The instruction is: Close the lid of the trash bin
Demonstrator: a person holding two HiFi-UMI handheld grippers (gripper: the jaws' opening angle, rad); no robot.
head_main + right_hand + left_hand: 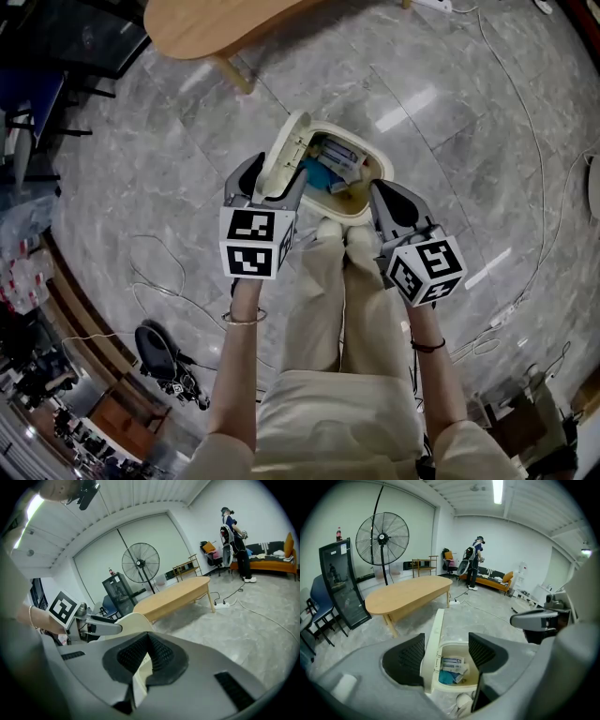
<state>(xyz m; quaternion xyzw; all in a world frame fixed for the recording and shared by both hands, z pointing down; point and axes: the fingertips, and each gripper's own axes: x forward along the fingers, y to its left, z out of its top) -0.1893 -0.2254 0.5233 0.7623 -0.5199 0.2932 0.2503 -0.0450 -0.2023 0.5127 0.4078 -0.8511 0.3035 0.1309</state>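
Note:
The cream trash bin [367,211] stands on the floor just ahead of the person's feet, with paper and blue trash inside. Its lid [281,155] stands upright on the bin's left side. My left gripper [272,178] is open and straddles the lid's top edge. In the left gripper view the lid [433,644] rises between the two pads, closer to the left one, with the left gripper [446,639] wide around it. My right gripper [380,192] is shut with nothing in it and hovers at the bin's right rim. In the right gripper view the right gripper [149,638] has its pads together, the lid [133,620] behind them.
A long wooden table [216,23] stands beyond the bin. Cables [525,187] run over the grey stone floor at the right. A black device [159,352] lies at the lower left. A standing fan [382,538] and a person [474,562] are far back.

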